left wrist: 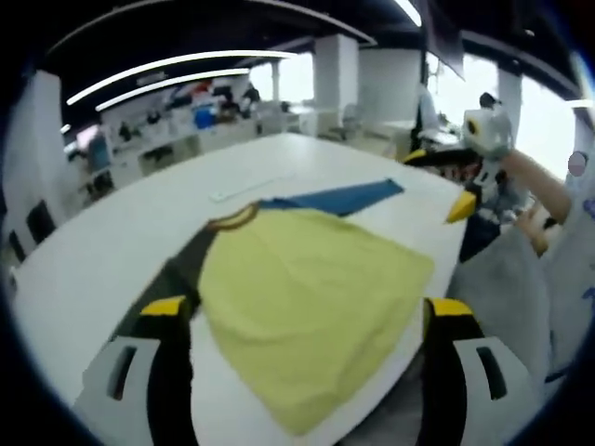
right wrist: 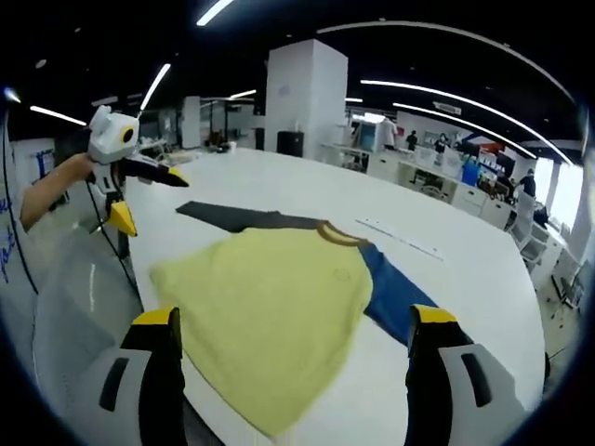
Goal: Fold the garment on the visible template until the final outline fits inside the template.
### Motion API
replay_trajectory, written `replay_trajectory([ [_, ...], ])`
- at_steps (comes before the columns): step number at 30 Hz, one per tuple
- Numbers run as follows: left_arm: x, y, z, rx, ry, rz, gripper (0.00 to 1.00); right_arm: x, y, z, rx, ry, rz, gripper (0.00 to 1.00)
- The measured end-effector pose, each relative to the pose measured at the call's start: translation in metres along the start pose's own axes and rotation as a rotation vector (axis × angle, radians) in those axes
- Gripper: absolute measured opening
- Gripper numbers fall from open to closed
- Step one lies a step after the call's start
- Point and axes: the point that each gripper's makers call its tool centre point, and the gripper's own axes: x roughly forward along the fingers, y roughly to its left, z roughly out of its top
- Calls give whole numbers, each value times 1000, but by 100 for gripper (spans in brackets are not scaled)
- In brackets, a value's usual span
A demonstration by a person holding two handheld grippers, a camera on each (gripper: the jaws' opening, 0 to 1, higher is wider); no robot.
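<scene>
In your left gripper view, your left gripper (left wrist: 302, 316) hangs above the near edge of the white table (left wrist: 93, 242) with its jaws spread wide and nothing between them. The shirt (left wrist: 307, 279) lies flat on the table just ahead of those jaws: its yellow body fans out between the two yellow-tipped fingers (left wrist: 164, 307), the dark sleeve (left wrist: 177, 269) runs down toward the left finger, and the blue sleeve (left wrist: 344, 198) stretches away toward the far right. A pale strip (left wrist: 246, 189) lies on the table just beyond the collar. At the right edge your other gripper (left wrist: 469, 177) is held up off the table, apart from the shirt, with a hand (left wrist: 535, 181) behind it. In your right gripper view, your left gripper (right wrist: 139, 190) shows at the upper left, raised clear of the cloth near the end of the dark sleeve (right wrist: 232, 218). Your right gripper (right wrist: 293, 330) is also open wide and empty, hanging over the table edge with the shirt (right wrist: 270, 307) spread between its fingers (right wrist: 156, 321); the blue sleeve (right wrist: 395, 302) reaches down toward the right finger. The pale strip (right wrist: 400, 238) lies beyond the collar on the bare table (right wrist: 465, 269).
</scene>
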Motion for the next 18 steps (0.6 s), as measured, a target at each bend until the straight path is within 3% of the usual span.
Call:
replay_trajectory([
  [6, -3, -2, 4, -10, -22, 2, 100, -5, -4, -3, 6, -9, -31, 100],
  [18, -4, -1, 6, -42, -39, 14, 100, -14, -48, -4, 17, -33, -102, 100],
])
